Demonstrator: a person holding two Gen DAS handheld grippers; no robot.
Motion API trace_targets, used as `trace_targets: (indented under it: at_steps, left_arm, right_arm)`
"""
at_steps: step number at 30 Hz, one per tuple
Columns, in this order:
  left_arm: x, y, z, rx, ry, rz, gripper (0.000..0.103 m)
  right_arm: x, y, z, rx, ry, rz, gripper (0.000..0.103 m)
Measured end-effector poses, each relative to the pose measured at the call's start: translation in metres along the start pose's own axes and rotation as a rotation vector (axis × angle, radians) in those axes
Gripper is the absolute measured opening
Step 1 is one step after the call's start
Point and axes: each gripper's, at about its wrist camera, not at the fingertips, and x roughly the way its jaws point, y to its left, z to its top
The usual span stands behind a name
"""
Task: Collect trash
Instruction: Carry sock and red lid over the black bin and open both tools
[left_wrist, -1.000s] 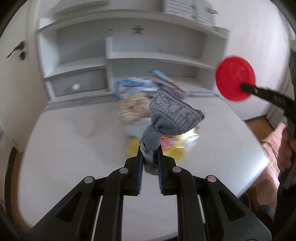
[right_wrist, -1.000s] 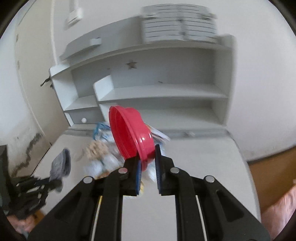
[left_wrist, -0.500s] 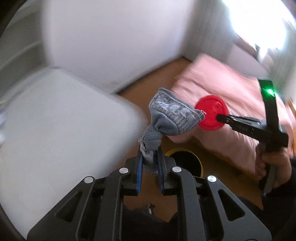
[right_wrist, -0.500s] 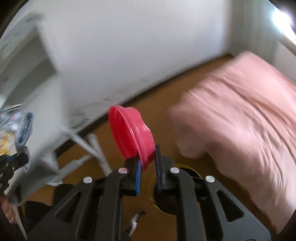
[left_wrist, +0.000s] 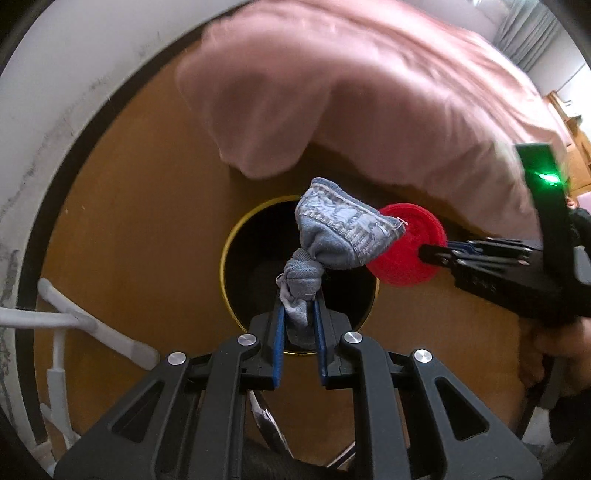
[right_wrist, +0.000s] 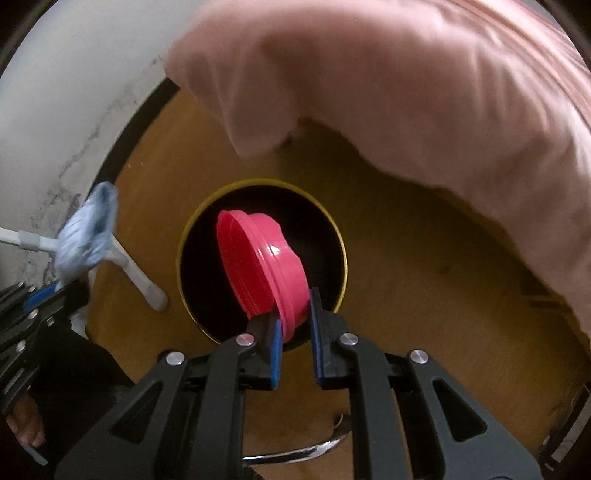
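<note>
The round mouth of the black, yellow-rimmed bin (right_wrist: 341, 236) on the wooden floor (left_wrist: 147, 206) is seen open, its dark inside unobstructed from above. The far side is overhung by a pink fabric bedcover (right_wrist: 406, 92). On the left, passage is narrowed by a white tubular frame (left_wrist: 92, 325) and the white wall (right_wrist: 55, 92).

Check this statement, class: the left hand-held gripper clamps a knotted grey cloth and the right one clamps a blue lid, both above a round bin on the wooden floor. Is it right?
One detail is wrong: the lid is red, not blue, as the right wrist view shows. The rest stands: the left hand-held gripper clamps the knotted grey cloth, the right hand-held gripper clamps the lid, both above the round bin on the wooden floor.
</note>
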Motion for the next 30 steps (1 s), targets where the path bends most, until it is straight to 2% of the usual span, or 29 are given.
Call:
trace_targets:
  at_steps: [3, 8, 9, 10, 11, 12, 13, 14, 19, 20, 22, 24, 26, 28, 30]
  left_arm:
    - [0.025, -0.001, 0.001, -0.008, 0.040, -0.014, 0.013]
    - [0.035, -0.006, 0.006, 0.012, 0.056, -0.007, 0.015]
    - [0.034, -0.006, 0.008, 0.017, 0.050, 0.009, 0.025]
    - [0.031, -0.007, 0.007, 0.019, 0.040, 0.011, 0.045]
    - [0.027, -0.007, 0.008, 0.020, 0.022, 0.017, 0.057]
    - [0.023, -0.006, 0.006, 0.019, 0.002, 0.022, 0.065]
    - [0.018, -0.005, 0.005, 0.017, -0.008, 0.025, 0.065]
    - [0.014, -0.004, 0.005, 0.011, -0.015, 0.023, 0.065]
    - [-0.017, 0.003, -0.001, -0.019, -0.050, 0.006, 0.067]
    - [-0.026, 0.003, -0.002, -0.019, -0.061, 0.008, 0.068]
    - [-0.053, 0.000, -0.003, -0.012, -0.101, 0.013, 0.079]
    - [-0.089, -0.003, -0.008, -0.001, -0.160, 0.023, 0.085]
    - [-0.140, -0.006, -0.016, 0.000, -0.251, 0.049, 0.090]
    - [-0.185, -0.006, -0.028, 0.005, -0.318, 0.070, 0.092]
    - [-0.233, 0.001, -0.046, 0.002, -0.389, 0.102, 0.094]
  right_arm:
    - [0.014, 0.002, -0.005, -0.003, 0.021, 0.010, 0.013]
    - [0.016, 0.008, 0.004, -0.016, 0.012, 0.014, 0.013]
    - [0.013, 0.009, 0.004, -0.017, 0.000, 0.015, 0.014]
    - [0.012, 0.011, 0.003, -0.022, -0.001, 0.017, 0.015]
    - [0.010, 0.005, 0.008, -0.025, -0.002, 0.017, 0.019]
    - [0.006, 0.005, 0.010, -0.027, -0.004, 0.018, 0.036]
    - [0.003, 0.005, 0.010, -0.027, -0.015, 0.021, 0.060]
    - [0.000, 0.005, 0.009, -0.030, -0.031, 0.021, 0.066]
    - [-0.029, 0.014, 0.011, -0.039, -0.067, 0.047, 0.066]
    - [-0.037, 0.017, 0.014, -0.045, -0.081, 0.048, 0.066]
    - [-0.065, 0.027, 0.017, -0.066, -0.136, 0.052, 0.066]
    - [-0.107, 0.044, 0.020, -0.114, -0.215, 0.042, 0.067]
    - [-0.144, 0.063, 0.019, -0.162, -0.293, 0.024, 0.070]
    - [-0.186, 0.085, 0.017, -0.210, -0.389, 0.033, 0.079]
    - [-0.221, 0.112, 0.013, -0.262, -0.465, 0.055, 0.081]
